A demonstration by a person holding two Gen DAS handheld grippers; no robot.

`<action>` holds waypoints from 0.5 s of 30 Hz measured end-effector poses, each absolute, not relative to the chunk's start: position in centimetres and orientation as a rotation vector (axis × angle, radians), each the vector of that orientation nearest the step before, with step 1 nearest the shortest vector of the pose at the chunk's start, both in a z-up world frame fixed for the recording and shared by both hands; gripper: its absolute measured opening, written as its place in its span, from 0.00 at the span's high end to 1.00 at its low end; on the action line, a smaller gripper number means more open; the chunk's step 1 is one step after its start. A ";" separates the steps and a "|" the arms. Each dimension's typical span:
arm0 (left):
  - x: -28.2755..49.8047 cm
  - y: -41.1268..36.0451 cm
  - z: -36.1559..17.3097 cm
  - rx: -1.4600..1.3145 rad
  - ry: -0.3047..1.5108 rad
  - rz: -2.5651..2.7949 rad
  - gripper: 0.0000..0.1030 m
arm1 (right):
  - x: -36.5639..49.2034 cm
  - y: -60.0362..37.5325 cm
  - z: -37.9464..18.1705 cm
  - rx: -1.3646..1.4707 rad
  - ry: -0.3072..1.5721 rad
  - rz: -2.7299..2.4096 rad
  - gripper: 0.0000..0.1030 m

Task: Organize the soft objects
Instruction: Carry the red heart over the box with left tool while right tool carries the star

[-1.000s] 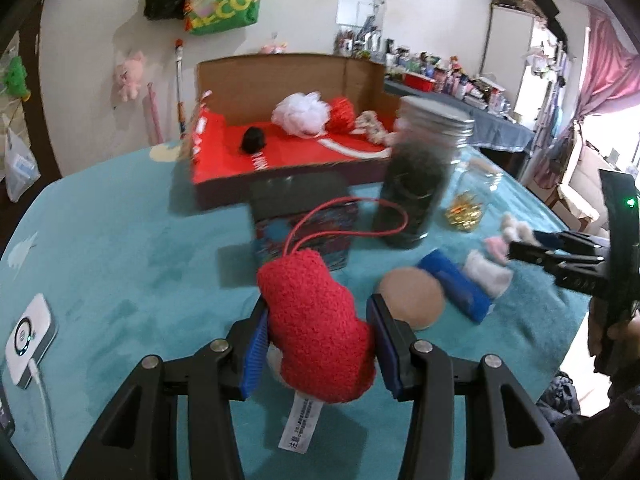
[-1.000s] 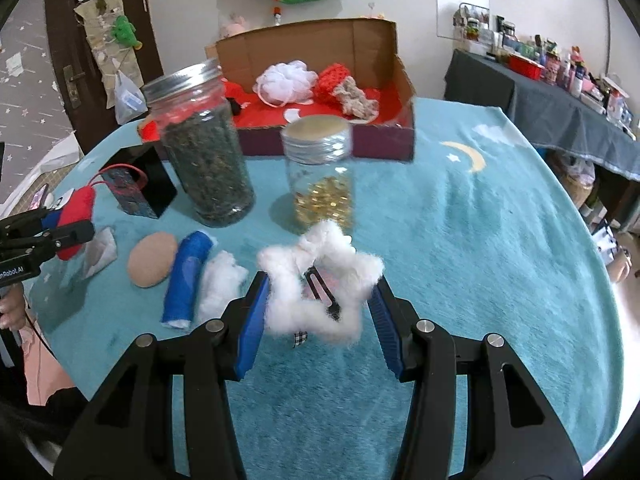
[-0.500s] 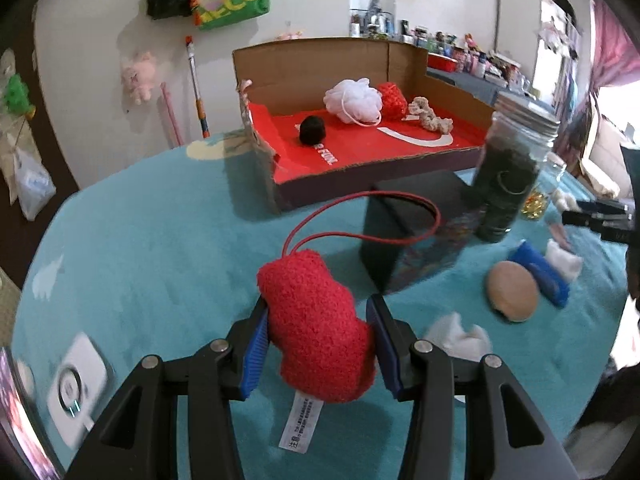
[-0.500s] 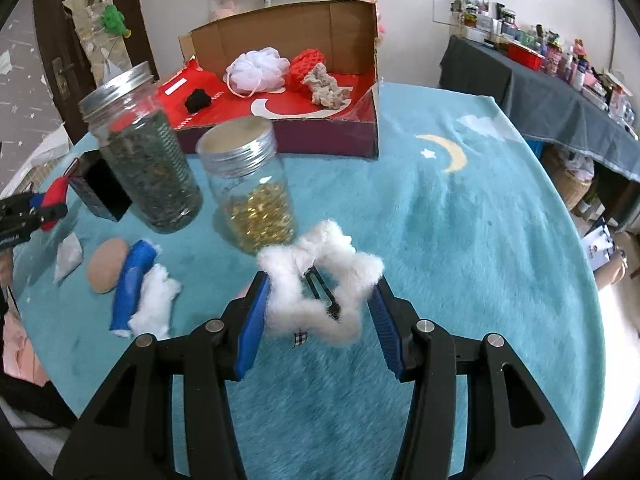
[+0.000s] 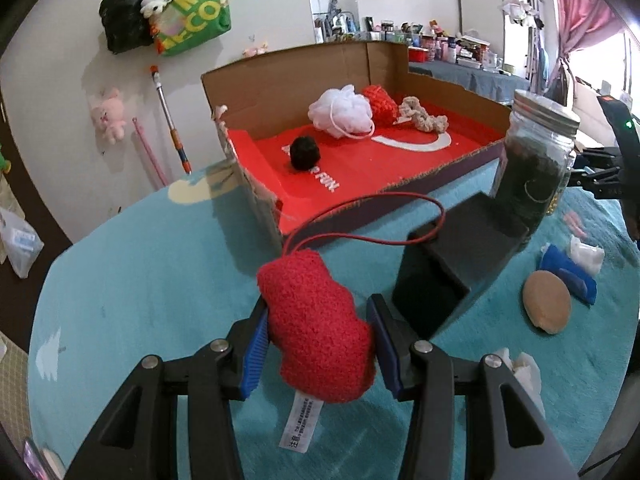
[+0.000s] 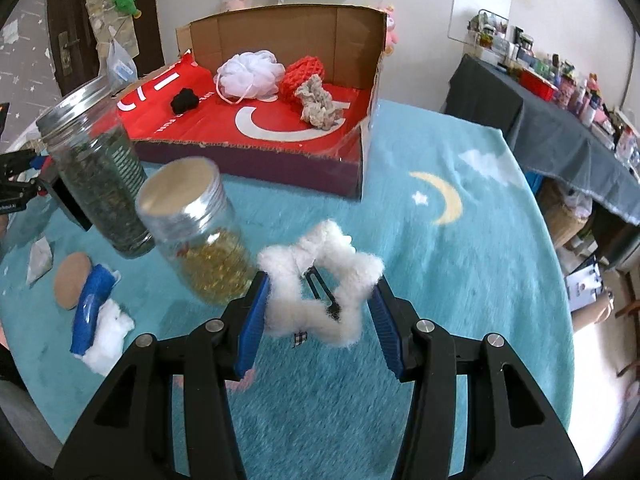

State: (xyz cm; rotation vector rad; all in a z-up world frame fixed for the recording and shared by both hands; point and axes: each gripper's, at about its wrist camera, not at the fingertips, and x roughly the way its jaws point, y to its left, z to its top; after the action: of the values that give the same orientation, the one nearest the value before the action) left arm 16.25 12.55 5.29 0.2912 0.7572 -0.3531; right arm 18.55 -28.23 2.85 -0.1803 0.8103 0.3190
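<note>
My left gripper [image 5: 318, 346] is shut on a red fuzzy pouch [image 5: 316, 332] with a red cord loop and a white tag, held above the teal cloth. My right gripper [image 6: 318, 312] is shut on a fluffy white star hair clip [image 6: 320, 280]. Ahead stands an open cardboard box [image 5: 280, 80] [image 6: 280, 36] with a red floor. In it lie a white mesh puff [image 5: 342, 110] [image 6: 248, 70], a red knitted piece [image 5: 380, 98] [image 6: 302, 76], a beige knotted scrap [image 5: 424, 116] [image 6: 318, 100] and a black pom-pom [image 5: 305, 153] [image 6: 185, 100].
A jar of dark herbs [image 5: 534, 168] [image 6: 100, 184] and a jar of gold beads [image 6: 200, 232] stand in front of the box, beside a black box [image 5: 452, 268]. A tan pad [image 5: 547, 307] [image 6: 72, 280], a blue roll [image 6: 91, 308] and white fluff [image 6: 108, 326] lie on the teal cloth [image 6: 440, 280].
Both grippers have moved across the table toward the cardboard box, which now looks larger and nearer. Each keeps its hold on its soft item.
</note>
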 end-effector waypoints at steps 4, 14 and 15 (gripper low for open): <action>16.9 12.2 5.8 0.313 0.741 -0.368 0.52 | 19.2 -27.9 3.3 -0.216 0.792 0.327 0.54; 19.0 11.5 6.5 0.350 0.731 -0.415 0.52 | 20.7 -27.2 4.2 -0.265 0.785 0.364 0.54; 19.1 11.5 6.6 0.353 0.730 -0.416 0.52 | 20.7 -27.2 4.3 -0.265 0.784 0.368 0.54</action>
State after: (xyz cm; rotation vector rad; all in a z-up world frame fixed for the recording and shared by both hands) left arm 19.08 11.53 6.57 0.3533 0.7296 -0.4160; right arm 20.73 -27.24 4.33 -0.2653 0.7842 0.3676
